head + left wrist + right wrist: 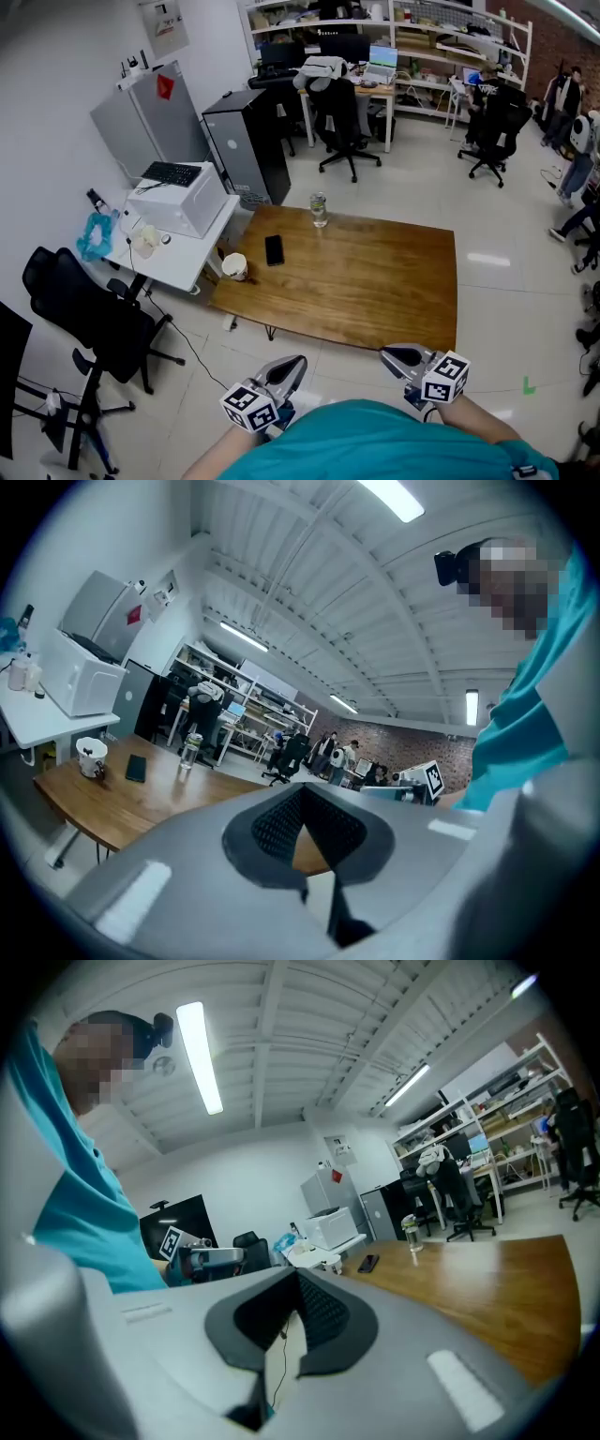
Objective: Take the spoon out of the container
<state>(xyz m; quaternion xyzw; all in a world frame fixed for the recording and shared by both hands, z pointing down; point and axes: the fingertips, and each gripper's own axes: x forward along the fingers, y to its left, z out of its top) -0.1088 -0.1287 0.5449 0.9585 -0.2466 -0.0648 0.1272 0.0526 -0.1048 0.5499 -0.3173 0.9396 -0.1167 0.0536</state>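
Note:
A small white container (234, 267) stands near the left corner of the wooden table (375, 281); at this distance I cannot make out a spoon in it. It also shows in the left gripper view as the container (90, 757) and in the right gripper view as the container (330, 1262). My left gripper (292, 366) and right gripper (392, 355) hang close to my body, short of the table's near edge and far from the container. Both are shut with nothing between their jaws: the left gripper (302, 806) and the right gripper (298, 1290).
A black phone (274, 249) and a clear water bottle (319, 209) sit on the table beyond the container. A white side desk (178, 253) with a printer (183, 202) adjoins the table's left end. A black office chair (89, 319) stands at the left.

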